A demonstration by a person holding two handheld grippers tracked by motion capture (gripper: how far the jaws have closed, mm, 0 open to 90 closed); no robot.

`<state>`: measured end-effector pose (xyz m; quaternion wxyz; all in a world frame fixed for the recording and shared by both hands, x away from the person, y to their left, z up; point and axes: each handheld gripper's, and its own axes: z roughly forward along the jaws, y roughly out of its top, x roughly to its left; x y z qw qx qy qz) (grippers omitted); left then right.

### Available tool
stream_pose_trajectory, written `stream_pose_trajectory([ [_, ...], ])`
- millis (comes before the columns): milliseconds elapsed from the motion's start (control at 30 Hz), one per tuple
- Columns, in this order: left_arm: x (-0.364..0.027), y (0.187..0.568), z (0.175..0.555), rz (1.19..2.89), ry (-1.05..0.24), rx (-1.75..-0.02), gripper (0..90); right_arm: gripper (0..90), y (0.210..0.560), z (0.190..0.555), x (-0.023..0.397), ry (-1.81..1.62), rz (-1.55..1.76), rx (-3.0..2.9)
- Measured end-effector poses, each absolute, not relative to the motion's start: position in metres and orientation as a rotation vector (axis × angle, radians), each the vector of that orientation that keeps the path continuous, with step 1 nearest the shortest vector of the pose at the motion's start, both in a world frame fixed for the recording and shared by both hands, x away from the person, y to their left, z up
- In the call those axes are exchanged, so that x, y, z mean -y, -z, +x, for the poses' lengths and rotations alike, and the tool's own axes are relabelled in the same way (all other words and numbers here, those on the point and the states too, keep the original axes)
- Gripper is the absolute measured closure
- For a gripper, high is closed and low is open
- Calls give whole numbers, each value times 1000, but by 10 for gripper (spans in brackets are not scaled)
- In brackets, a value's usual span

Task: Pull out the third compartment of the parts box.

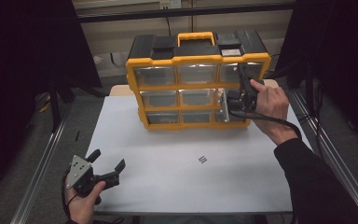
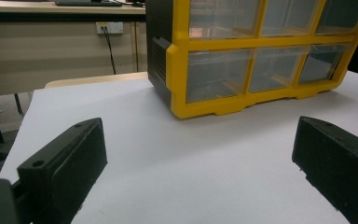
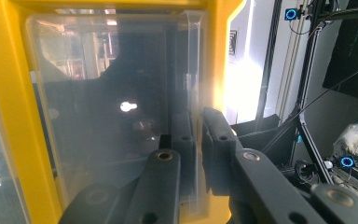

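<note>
Item 1: organiser case, yellow frame with black body and a yellow carry handle on top. It stands upright at the far middle of the white worktop, its front facing the person. The front holds 9 clear drawers in 3 rows of 3. In the high view the middle-right drawer stands partly pulled out of the frame.

Item 2: right tool, held in the person's right hand at the right end of the case front. In the right gripper view its 2 black jaws are closed on the thin clear wall of that drawer, 1 jaw on each side of the wall. A black cable trails from it past the wrist.

Item 3: left tool, held in the left hand at the near left corner of the worktop, well apart from the case. Jaws spread wide with nothing between them; in the left gripper view they frame bare white surface, with the case's lower left corner beyond. A grey 3-cornered plate sits on top.

Item 4: small dark object, lying on the worktop in front of the case, toward the right; too small to identify.
</note>
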<state>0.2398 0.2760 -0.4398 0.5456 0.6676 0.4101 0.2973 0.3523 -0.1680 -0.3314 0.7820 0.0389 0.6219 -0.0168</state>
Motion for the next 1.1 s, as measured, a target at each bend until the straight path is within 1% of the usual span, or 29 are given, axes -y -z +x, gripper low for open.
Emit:
stream_pose_trajectory([
  [433, -276, 440, 240, 1582, -701, -972, 29, 846, 332, 347, 168, 42, 73, -1341],
  [1100, -275, 439, 239, 1592, -705, -953, 29, 846, 330, 326, 166, 49, 46, -1347],
])
